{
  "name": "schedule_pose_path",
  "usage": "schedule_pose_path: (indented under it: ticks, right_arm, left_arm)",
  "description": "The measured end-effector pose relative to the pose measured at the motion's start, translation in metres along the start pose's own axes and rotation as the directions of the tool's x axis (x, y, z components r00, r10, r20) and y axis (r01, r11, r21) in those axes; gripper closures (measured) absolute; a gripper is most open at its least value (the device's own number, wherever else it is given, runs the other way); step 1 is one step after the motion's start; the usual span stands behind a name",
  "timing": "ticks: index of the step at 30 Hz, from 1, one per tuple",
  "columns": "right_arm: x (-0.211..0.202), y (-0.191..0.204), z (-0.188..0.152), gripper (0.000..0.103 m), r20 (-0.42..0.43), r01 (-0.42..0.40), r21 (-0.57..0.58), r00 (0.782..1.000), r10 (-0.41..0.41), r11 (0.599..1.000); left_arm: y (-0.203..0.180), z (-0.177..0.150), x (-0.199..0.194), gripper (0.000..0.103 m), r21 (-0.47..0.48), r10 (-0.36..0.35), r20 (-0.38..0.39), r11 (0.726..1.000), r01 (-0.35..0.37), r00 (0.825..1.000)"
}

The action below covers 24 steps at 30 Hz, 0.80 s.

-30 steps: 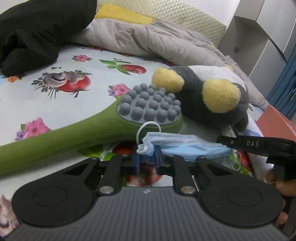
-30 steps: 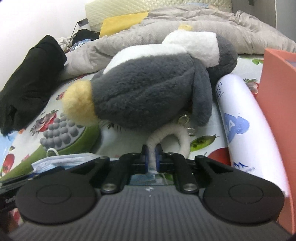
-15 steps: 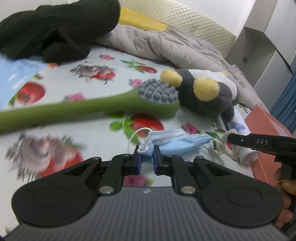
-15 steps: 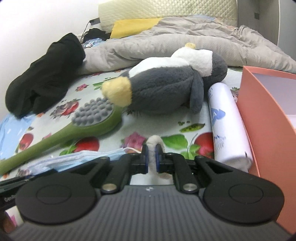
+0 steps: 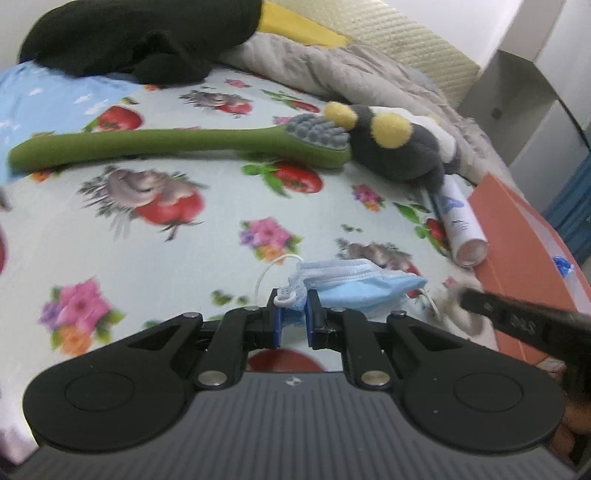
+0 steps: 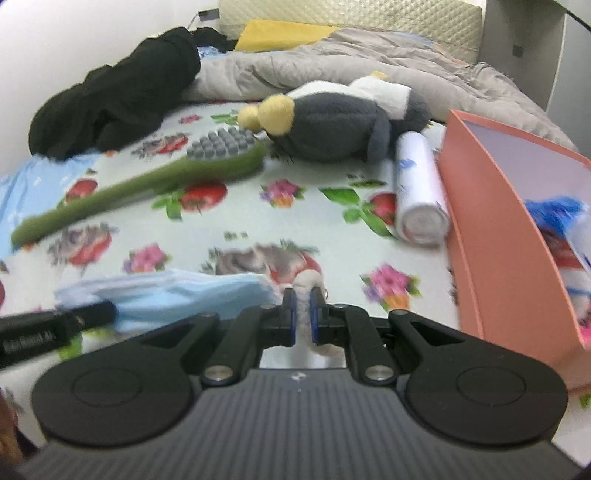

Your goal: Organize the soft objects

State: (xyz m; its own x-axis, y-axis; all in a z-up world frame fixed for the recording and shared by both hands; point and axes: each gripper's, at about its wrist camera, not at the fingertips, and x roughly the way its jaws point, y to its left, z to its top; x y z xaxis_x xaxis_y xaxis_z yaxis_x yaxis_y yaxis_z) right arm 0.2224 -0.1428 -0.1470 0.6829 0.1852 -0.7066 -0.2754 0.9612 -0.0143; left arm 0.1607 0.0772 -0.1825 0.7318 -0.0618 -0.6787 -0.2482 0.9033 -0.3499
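My left gripper (image 5: 293, 306) is shut on the end of a light blue face mask (image 5: 354, 280), whose ear loop curls out to the left. My right gripper (image 6: 303, 306) is shut on a small white fluffy piece (image 6: 308, 278) with a metal ring beside it. The mask (image 6: 177, 291) also shows at the lower left of the right wrist view, just left of the right fingers. Both hang a little above the flowered bedsheet (image 5: 177, 251). A grey, white and yellow plush penguin (image 6: 332, 122) lies farther back on the bed.
A green long-handled massage brush (image 5: 166, 144) lies across the sheet, its head against the penguin. A white tube (image 6: 417, 192) rests against an open orange box (image 6: 491, 221) on the right that holds blue and red items. A black garment (image 5: 129, 33) and a grey duvet (image 6: 332, 62) lie behind.
Both grippers have drawn back from the penguin and the brush, carrying the mask and the white fluffy piece with them. The orange box has come into fuller view on the right.
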Motion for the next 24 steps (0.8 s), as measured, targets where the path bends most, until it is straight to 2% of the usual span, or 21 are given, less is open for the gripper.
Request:
schedule_pose_path:
  ticks: [8,11,14,15,16,18,20,24]
  right_arm:
    - [-0.02,-0.012,-0.026,0.092,-0.02,0.034,0.011,0.999,-0.034,0.999]
    - [-0.019,-0.014,-0.034,0.091,-0.034,0.038,0.01,0.999,-0.038,0.999]
    - [-0.016,-0.015,-0.043,0.09,-0.067,0.031,0.026,0.997,-0.029,0.999]
    - [-0.017,-0.015,-0.045,0.089,-0.071,0.022,0.031,0.997,-0.02,0.999]
    - [-0.017,-0.015,-0.048,0.087,-0.075,0.016,0.035,0.997,-0.013,0.999]
    - [-0.018,-0.014,-0.051,0.072,-0.084,0.013,0.041,0.996,-0.009,0.999]
    - [-0.021,-0.013,-0.054,0.05,-0.079,0.02,0.048,0.997,-0.016,0.999]
    - [-0.026,-0.014,-0.057,0.037,-0.047,0.025,0.063,0.999,-0.022,0.998]
  left_arm:
    - [0.024,-0.003,-0.011,0.088,-0.093,0.108,0.03,0.99,-0.105,0.994]
    - [0.029,-0.003,-0.01,0.088,-0.125,0.079,0.01,0.989,-0.078,0.997]
    - [0.025,-0.005,-0.012,0.086,-0.096,0.04,-0.017,0.994,-0.042,0.999]
    - [0.022,-0.006,-0.013,0.076,-0.079,0.022,-0.03,0.997,-0.024,0.999]
    - [0.02,-0.008,-0.013,0.055,-0.068,0.006,-0.049,0.998,-0.01,0.999]
    - [0.018,-0.012,-0.015,0.033,-0.046,-0.01,-0.079,0.999,0.007,0.997]
    - [0.016,-0.016,-0.021,0.03,-0.008,-0.009,-0.07,1.0,0.009,0.998]
    - [0.016,-0.019,-0.03,0.03,0.053,-0.018,-0.078,0.998,0.023,0.997]
